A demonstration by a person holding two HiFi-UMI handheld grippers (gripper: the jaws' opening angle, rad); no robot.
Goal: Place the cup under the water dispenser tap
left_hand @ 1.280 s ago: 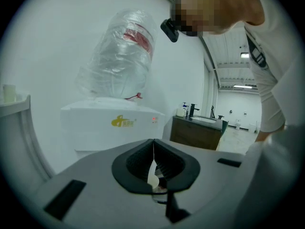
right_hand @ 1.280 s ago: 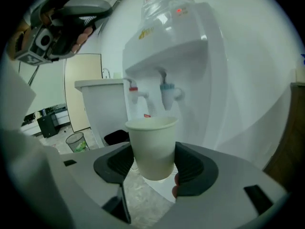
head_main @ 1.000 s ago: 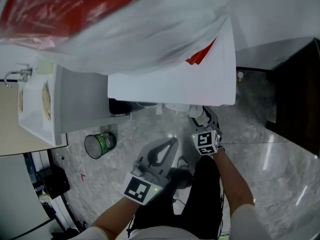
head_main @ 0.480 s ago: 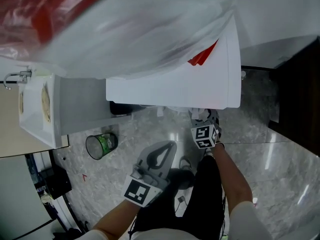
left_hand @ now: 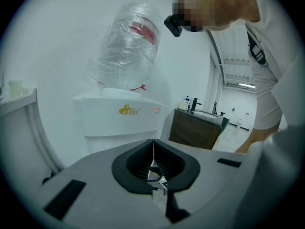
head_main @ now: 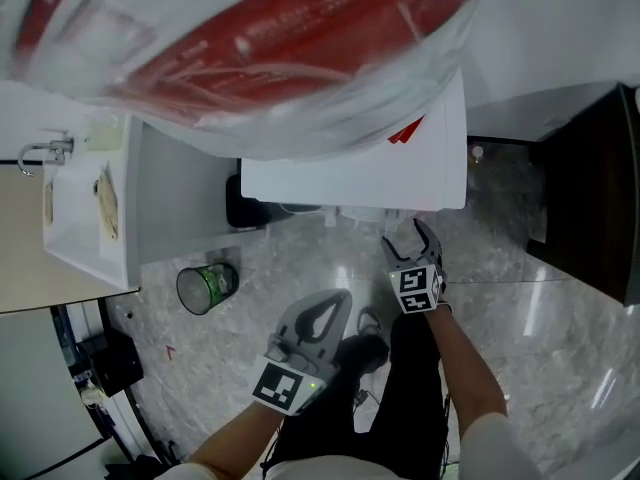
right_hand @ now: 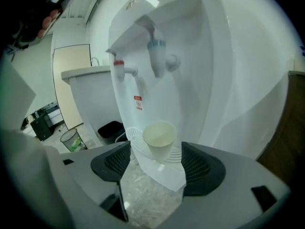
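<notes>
A white paper cup (right_hand: 159, 137) stands upright on the ribbed drip tray (right_hand: 177, 152) of the white water dispenser (head_main: 360, 178), below the blue tap (right_hand: 157, 56); a red tap (right_hand: 121, 69) is to its left. My right gripper (right_hand: 157, 168) is opening, its jaws either side of the cup's base and clear of it. In the head view this gripper (head_main: 412, 251) sits just in front of the dispenser, whose top hides the cup. My left gripper (head_main: 318, 318) hangs lower left, jaws shut and empty, and faces the dispenser (left_hand: 119, 118) from a distance.
A large water bottle (head_main: 270, 48) wrapped in clear plastic tops the dispenser. A green-lined bin (head_main: 205, 288) and a black bin (head_main: 245, 208) stand on the marble floor to the left. A white counter (head_main: 90, 228) is far left, a dark cabinet (head_main: 590, 168) at right.
My right gripper's jaws have spread apart and it has drawn back a little from under the dispenser. The left gripper has barely shifted.
</notes>
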